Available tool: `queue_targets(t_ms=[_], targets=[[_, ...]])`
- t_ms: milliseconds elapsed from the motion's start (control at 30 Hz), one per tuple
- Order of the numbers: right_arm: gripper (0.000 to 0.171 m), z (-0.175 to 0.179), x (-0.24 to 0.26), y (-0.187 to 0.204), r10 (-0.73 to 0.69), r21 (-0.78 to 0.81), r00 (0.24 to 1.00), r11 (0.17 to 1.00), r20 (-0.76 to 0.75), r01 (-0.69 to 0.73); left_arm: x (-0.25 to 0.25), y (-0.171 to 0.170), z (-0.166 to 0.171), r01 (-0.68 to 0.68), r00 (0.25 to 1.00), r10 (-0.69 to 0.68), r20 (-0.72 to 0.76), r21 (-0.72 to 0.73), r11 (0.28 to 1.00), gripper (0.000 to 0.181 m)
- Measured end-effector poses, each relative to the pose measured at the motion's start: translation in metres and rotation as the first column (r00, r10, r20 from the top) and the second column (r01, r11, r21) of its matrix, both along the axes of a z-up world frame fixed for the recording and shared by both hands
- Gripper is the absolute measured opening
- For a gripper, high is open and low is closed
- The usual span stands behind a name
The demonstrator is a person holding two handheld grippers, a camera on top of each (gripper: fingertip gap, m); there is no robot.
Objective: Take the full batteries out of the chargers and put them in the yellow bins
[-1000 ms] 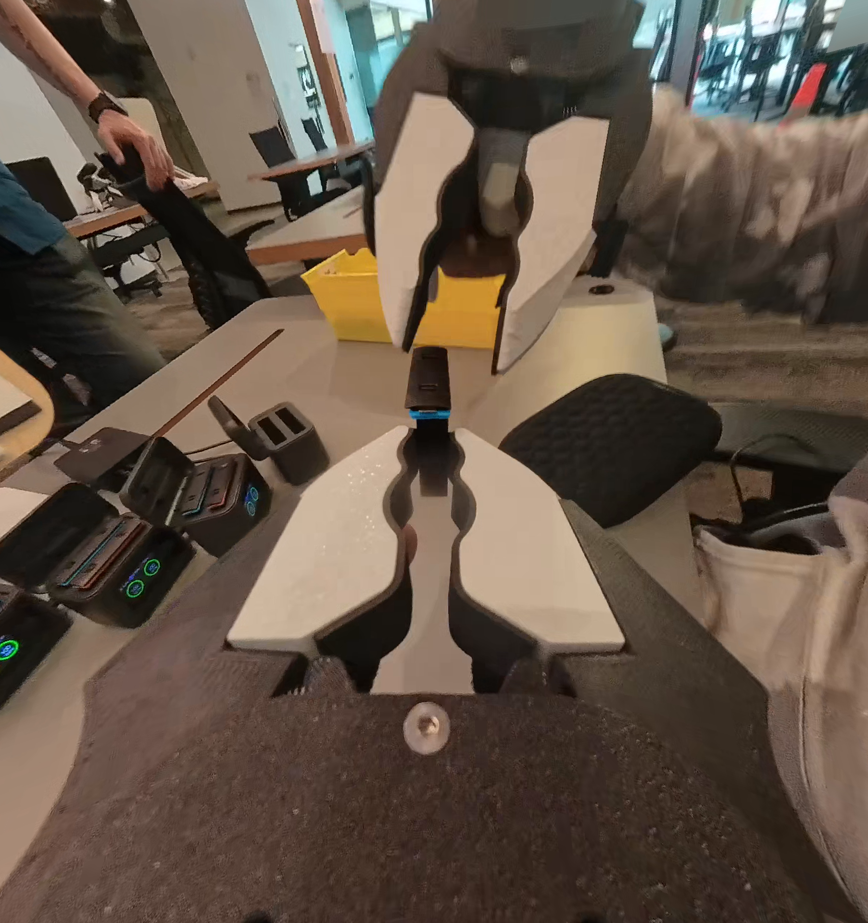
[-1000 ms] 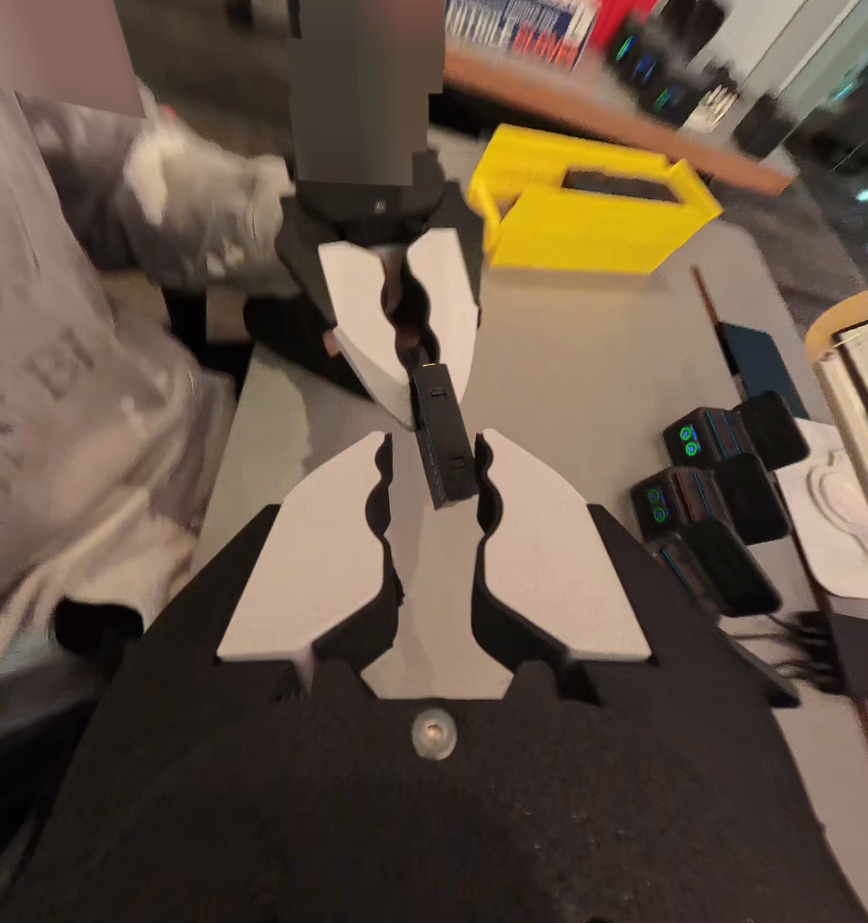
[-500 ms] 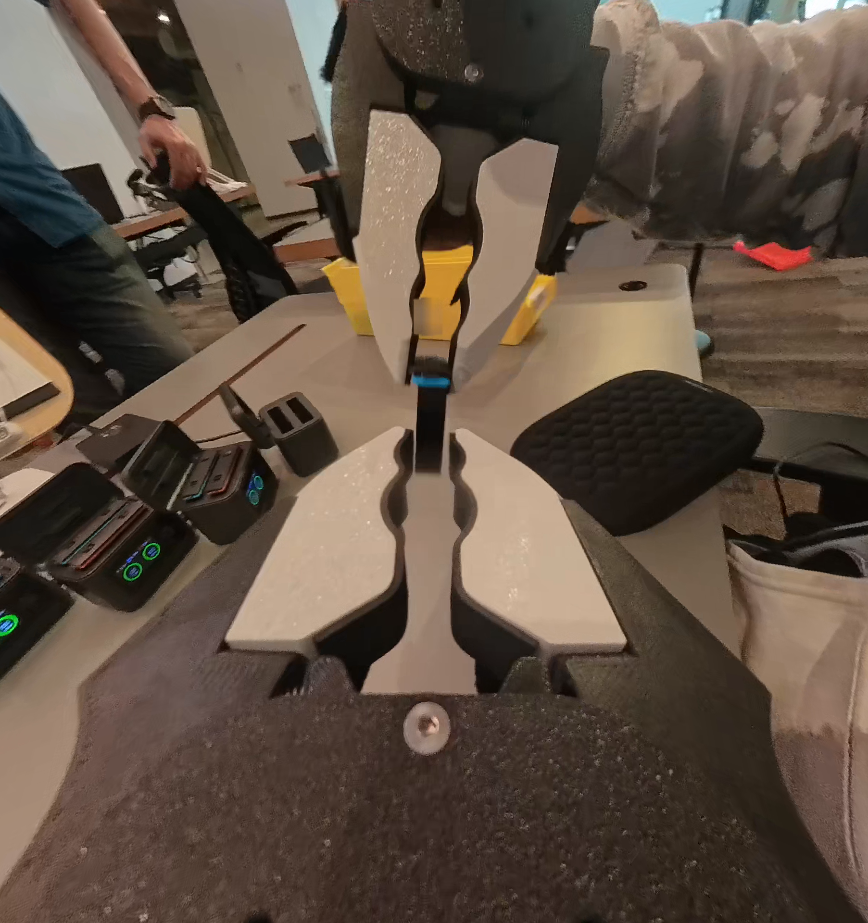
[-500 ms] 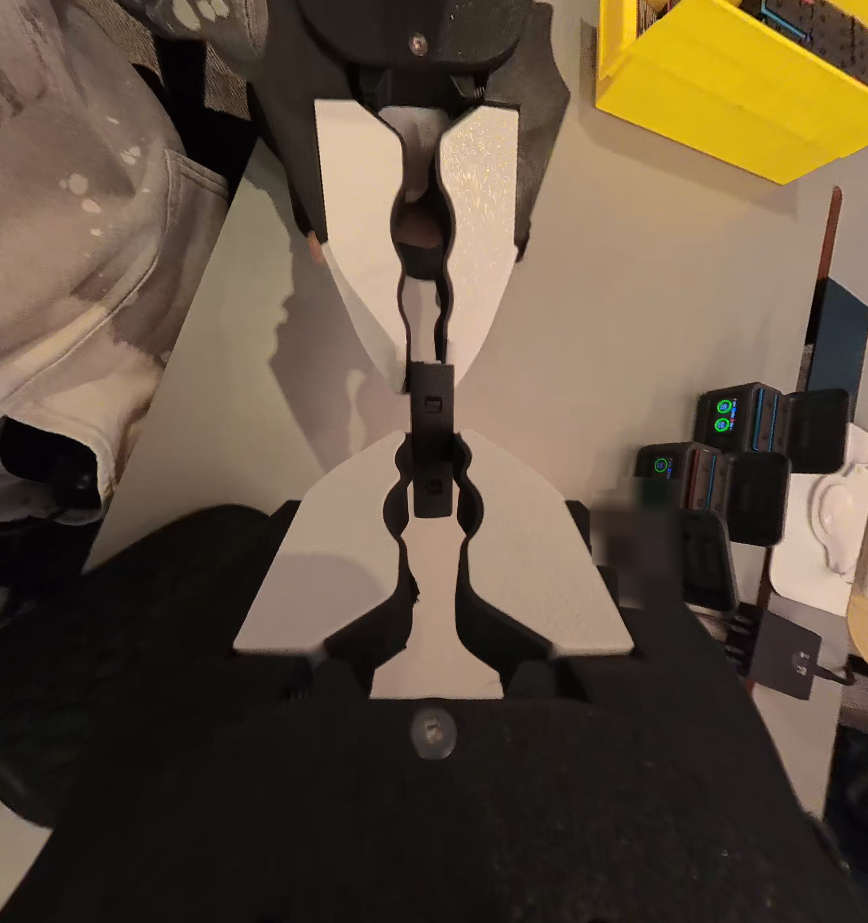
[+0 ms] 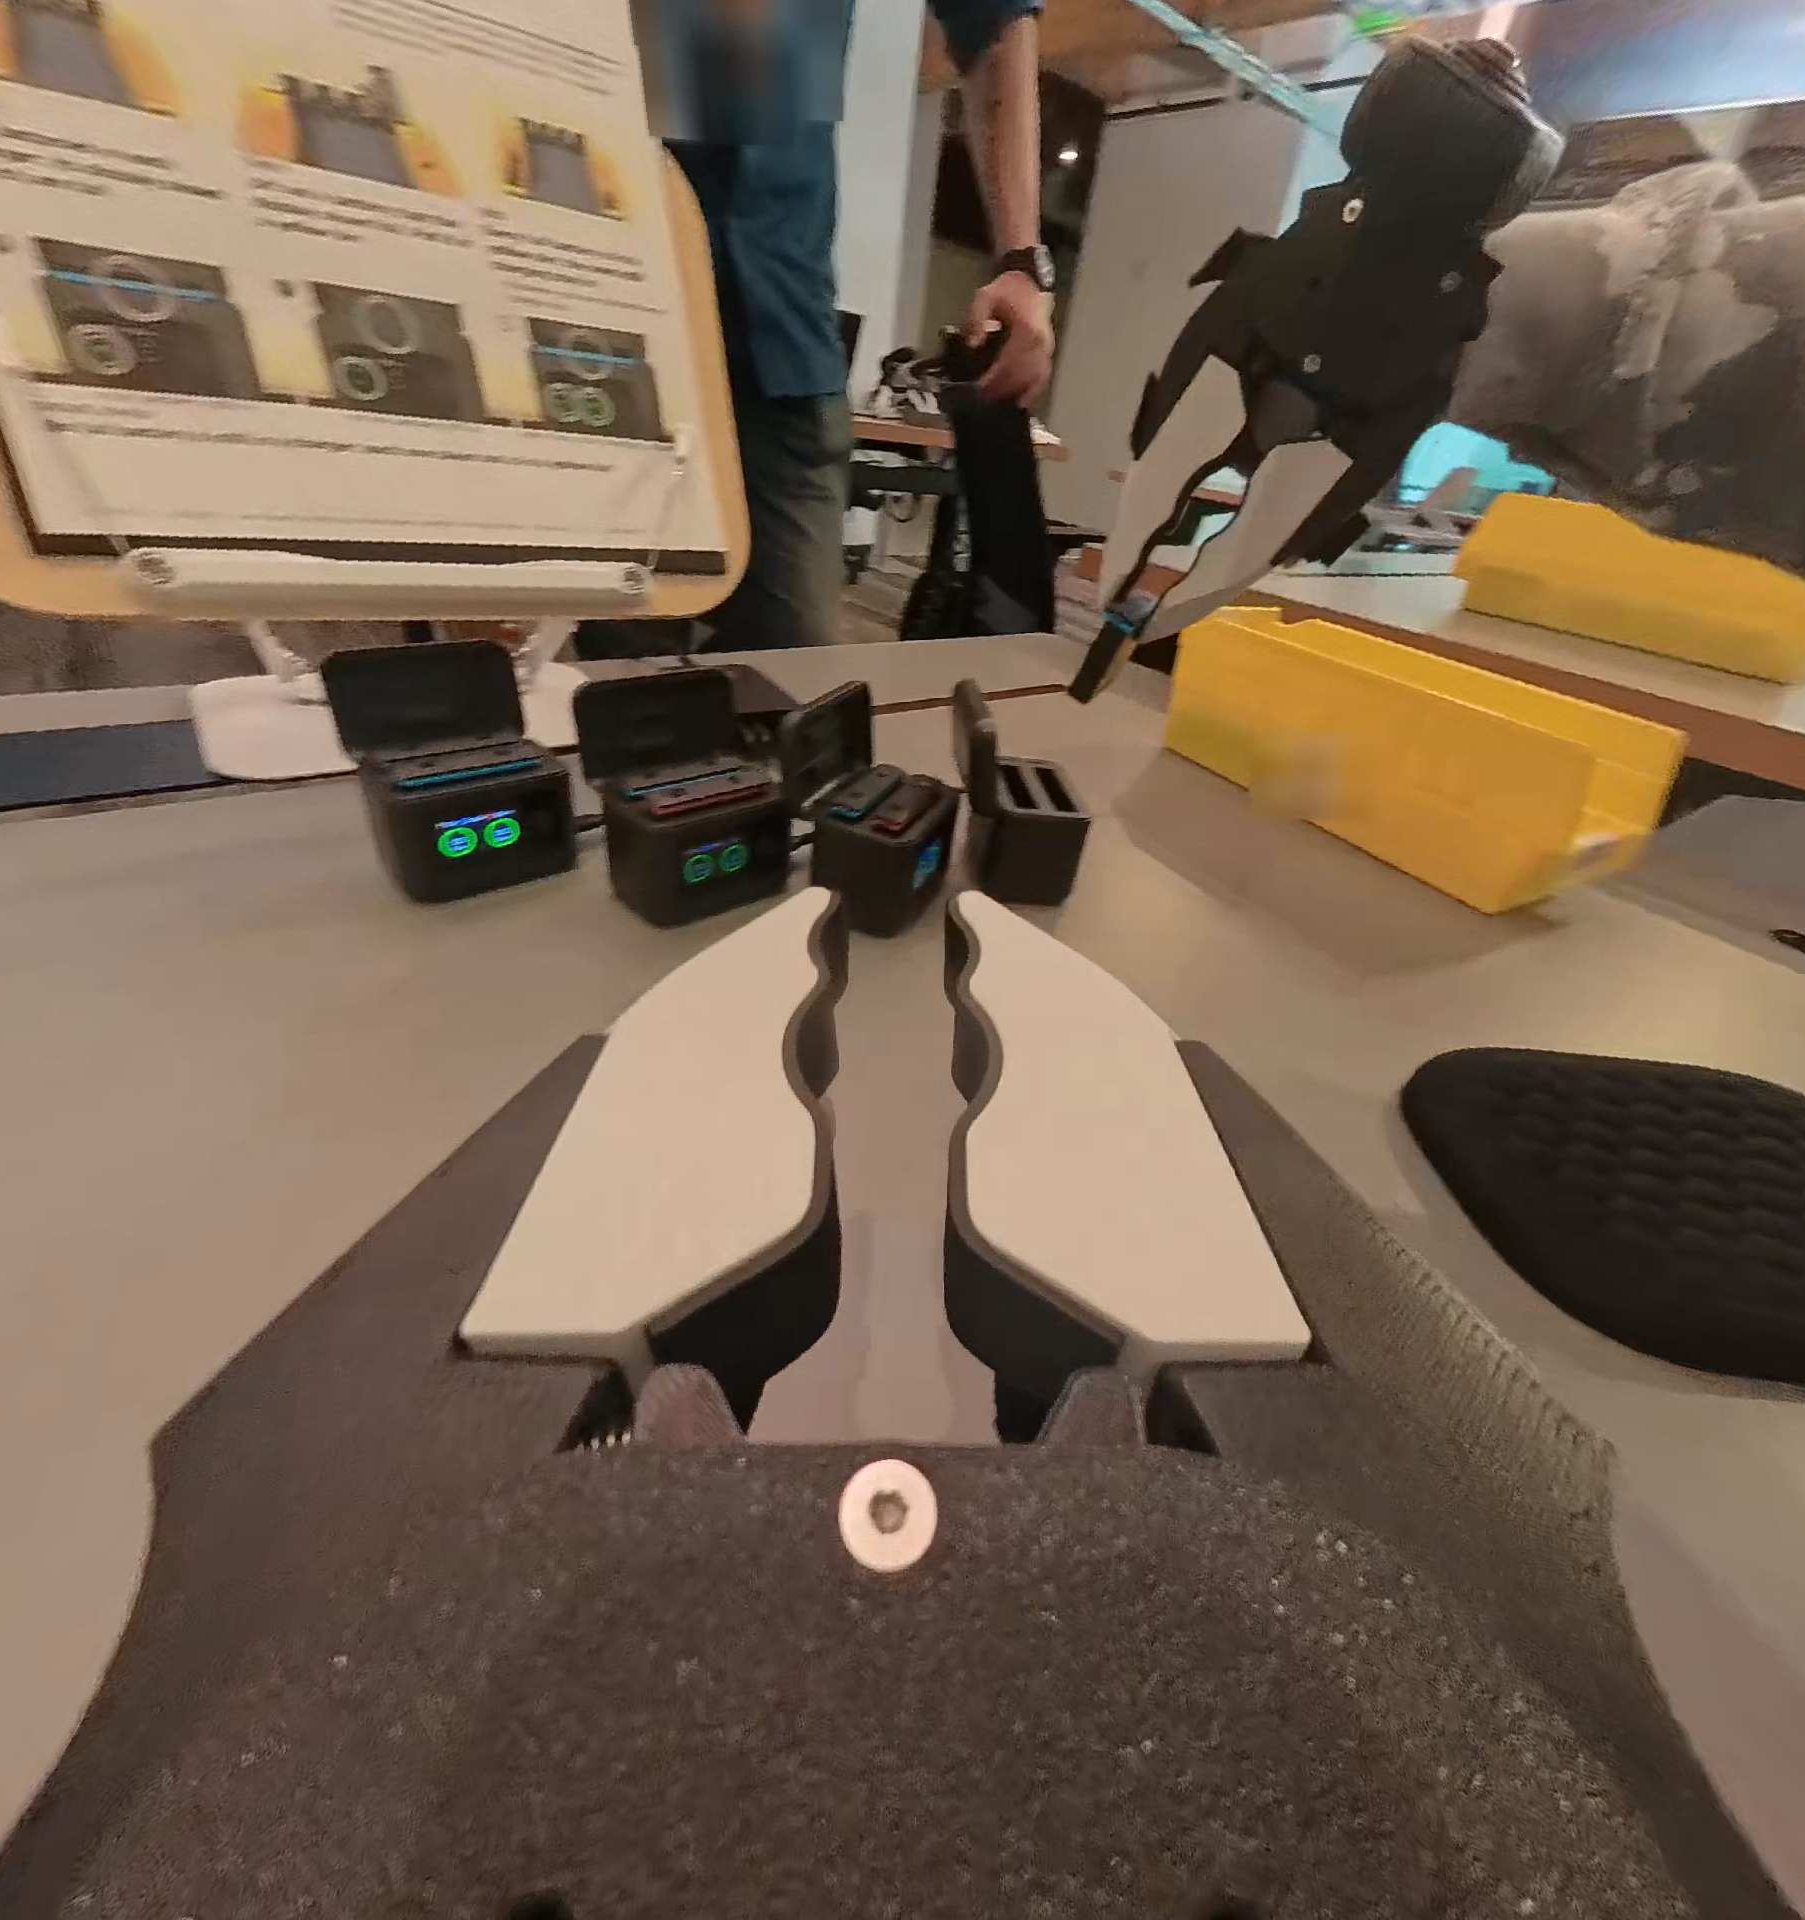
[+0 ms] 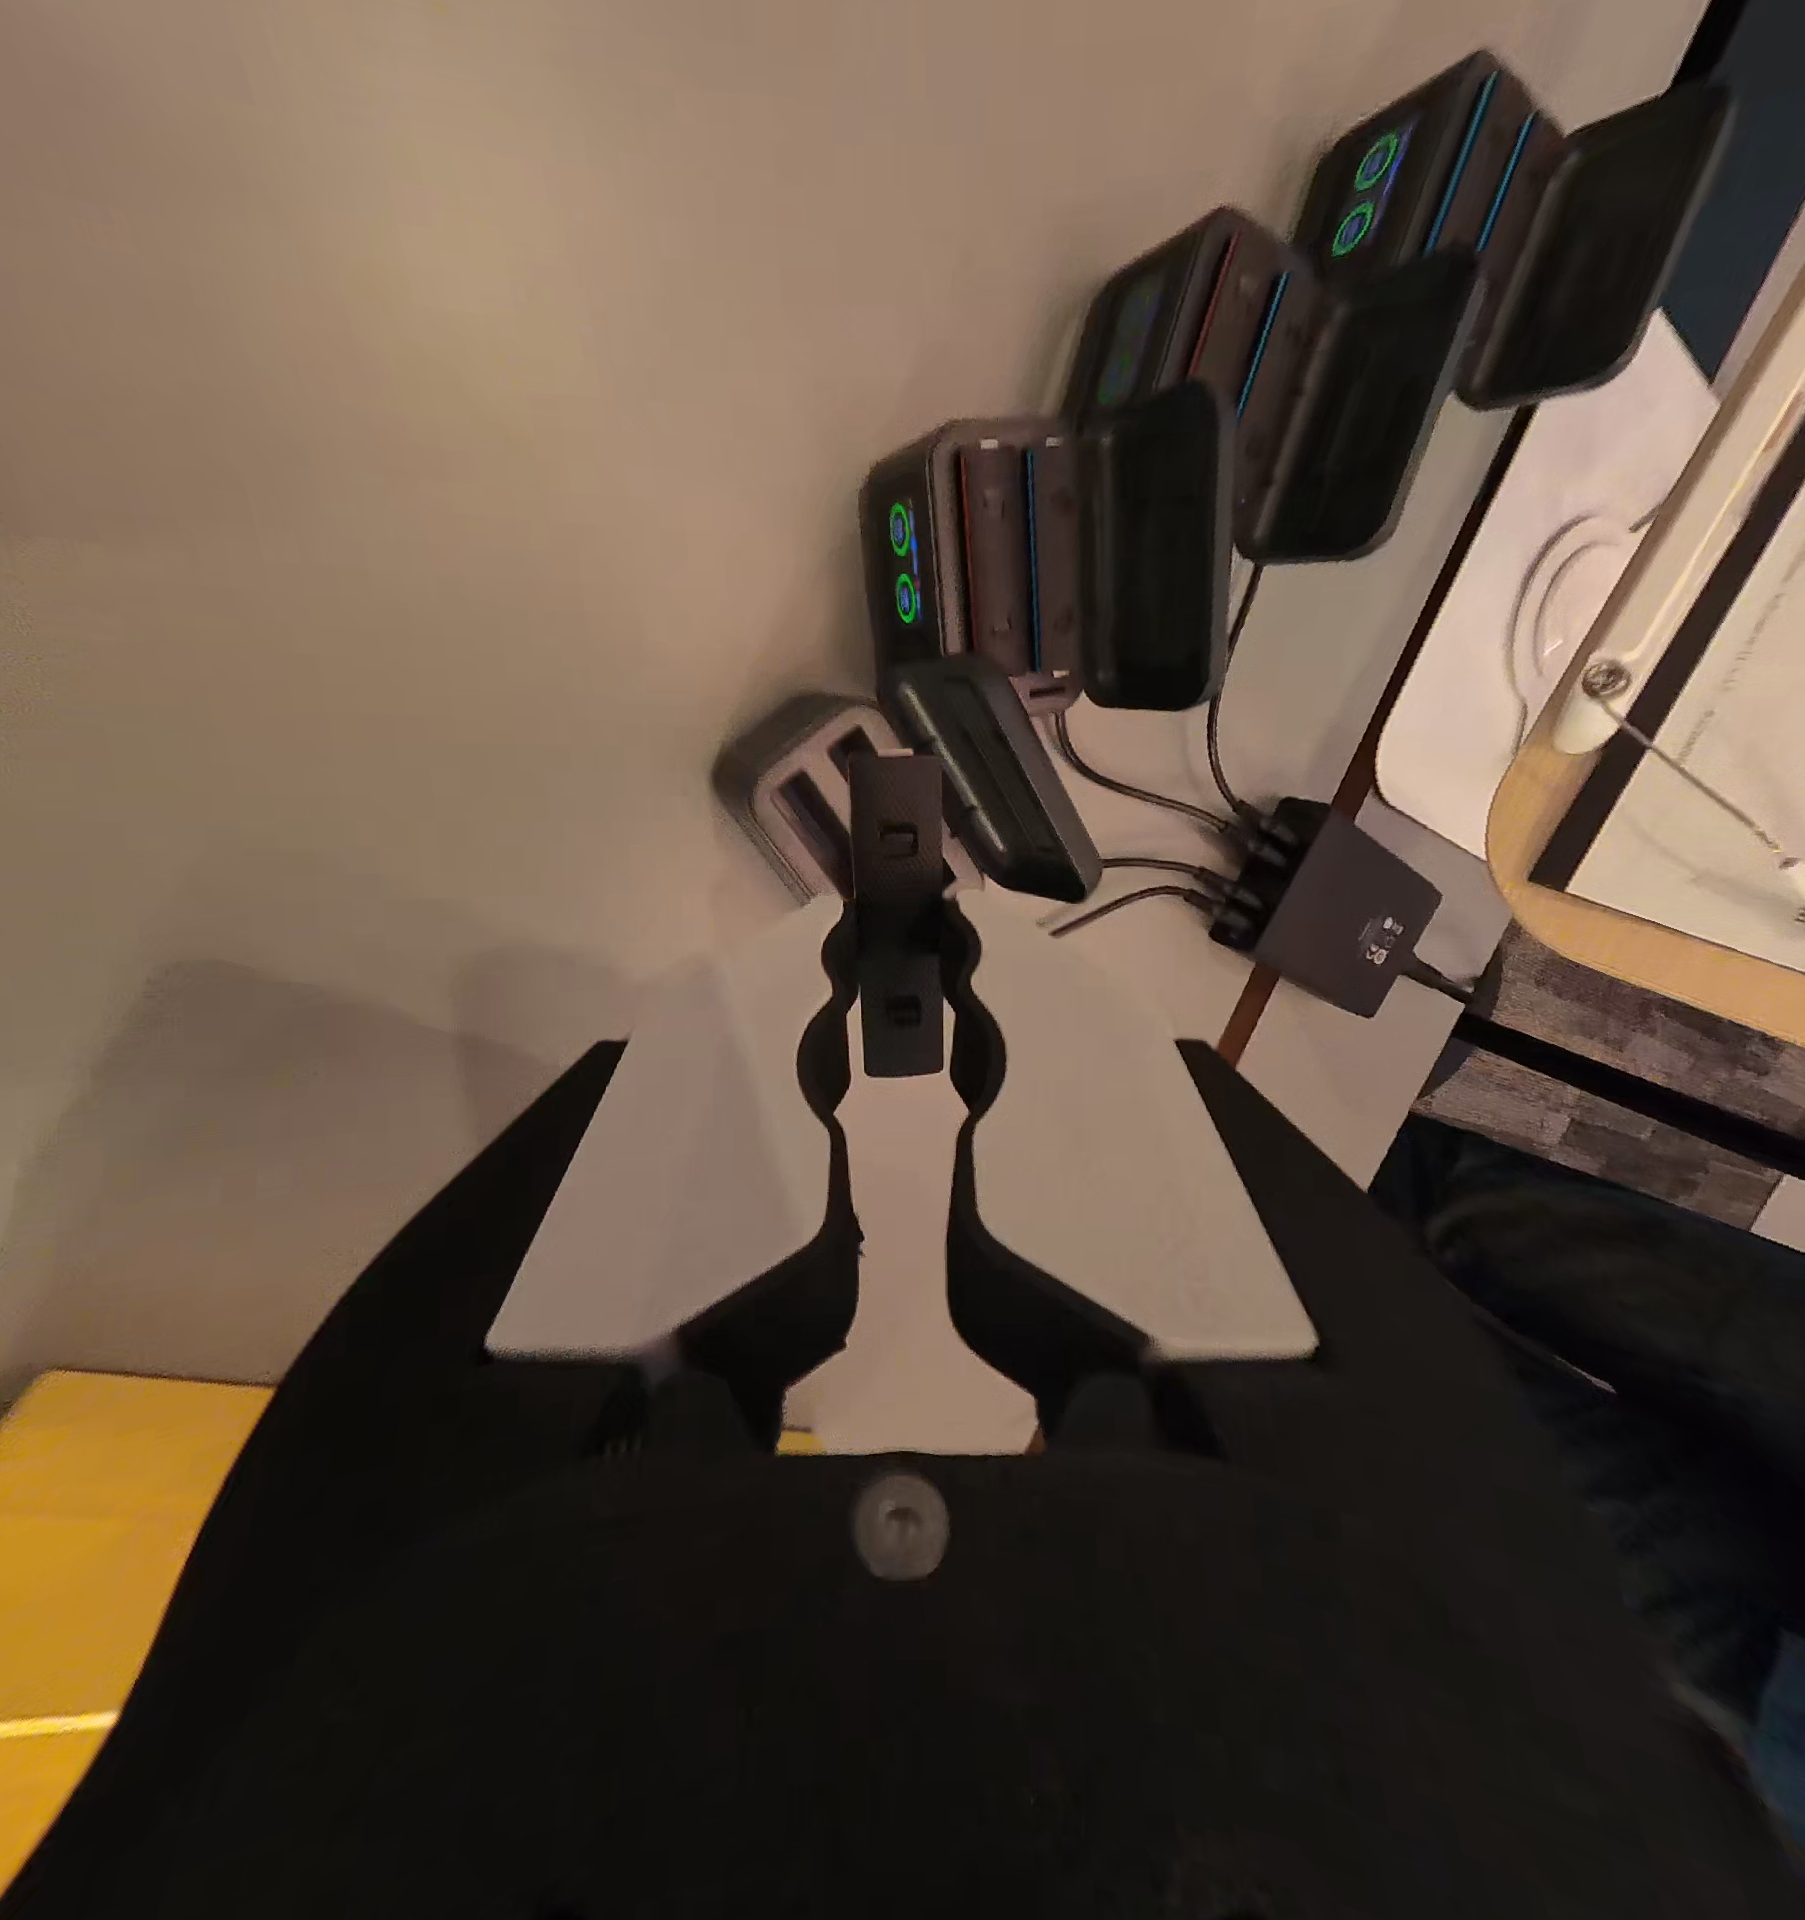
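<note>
My left gripper (image 5: 893,914) is open and empty, low over the grey table, pointing at a row of black chargers (image 5: 685,831) with open lids. Three show green rings and hold batteries. The rightmost charger (image 5: 1028,821) has empty slots. My right gripper (image 6: 898,914) is shut on a black battery (image 6: 893,831). In the left wrist view the right gripper (image 5: 1137,613) holds that blue-banded battery (image 5: 1104,665) in the air beside the left end of the yellow bin (image 5: 1397,769). The bin's edge also shows in the right wrist view (image 6: 77,1558).
A board with printed pages (image 5: 326,312) stands behind the chargers. A person (image 5: 784,312) stands beyond the table. A black mesh pad (image 5: 1646,1195) lies at the right. A second yellow bin (image 5: 1646,592) sits farther back. A power hub (image 6: 1334,914) with cables lies near the chargers. My right fingertips sit around 25 cm from my left ones. Between my right fingertips and the rightmost charger (image 5: 1028,821) there is roughly 9 cm.
The battery has passed from my left gripper to my right one. The left let go and swung left to face the chargers. The right carried the battery away towards the yellow bin.
</note>
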State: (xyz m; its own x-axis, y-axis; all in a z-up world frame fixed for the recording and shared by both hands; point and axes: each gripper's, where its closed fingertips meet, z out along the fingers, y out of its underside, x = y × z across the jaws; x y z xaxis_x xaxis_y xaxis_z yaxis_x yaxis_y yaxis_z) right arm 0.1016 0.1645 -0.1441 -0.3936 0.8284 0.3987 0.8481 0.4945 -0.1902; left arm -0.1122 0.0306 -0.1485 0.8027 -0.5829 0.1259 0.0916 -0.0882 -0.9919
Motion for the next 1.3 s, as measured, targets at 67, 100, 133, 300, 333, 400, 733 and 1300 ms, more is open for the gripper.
queue_targets(t_ms=[67, 100, 133, 300, 333, 400, 733, 1300], targets=[[0.014, -0.006, 0.0, 0.009, 0.022, -0.009, 0.999, 1.0, 0.041, -0.022, -0.006, 0.001, -0.007, -0.031, 0.999, 0.031, -0.016, -0.006, 0.999, 0.016], [0.014, -0.009, 0.0, 0.012, 0.037, -0.013, 0.997, 0.999, 0.061, -0.036, -0.007, 0.001, -0.009, -0.04, 0.999, 0.04, -0.019, -0.009, 0.999, 0.016], [0.014, -0.013, -0.001, 0.015, 0.051, -0.014, 0.995, 0.999, 0.082, -0.05, -0.008, 0.001, -0.01, -0.045, 0.999, 0.045, -0.02, -0.006, 0.999, 0.015], [0.014, -0.027, -0.006, 0.021, 0.126, -0.031, 0.98, 0.992, 0.152, -0.123, -0.008, 0.004, -0.013, -0.069, 0.996, 0.069, -0.049, -0.005, 0.998, 0.014], [0.014, -0.029, -0.007, 0.022, 0.142, -0.033, 0.976, 0.99, 0.162, -0.138, -0.007, 0.004, -0.014, -0.072, 0.996, 0.072, -0.057, -0.006, 0.997, 0.013], [0.015, -0.033, -0.01, 0.024, 0.175, -0.039, 0.969, 0.985, 0.176, -0.171, -0.007, 0.005, -0.015, -0.075, 0.995, 0.075, -0.063, -0.007, 0.997, 0.013], [0.015, -0.053, -0.016, 0.022, 0.327, -0.131, 0.908, 0.944, 0.261, -0.302, -0.011, 0.009, -0.019, -0.11, 0.992, 0.108, -0.06, -0.018, 0.994, 0.011], [0.016, -0.069, -0.017, 0.027, 0.347, -0.187, 0.883, 0.935, 0.317, -0.3, -0.014, 0.01, -0.021, -0.097, 0.995, 0.096, -0.026, -0.046, 0.994, 0.009]])
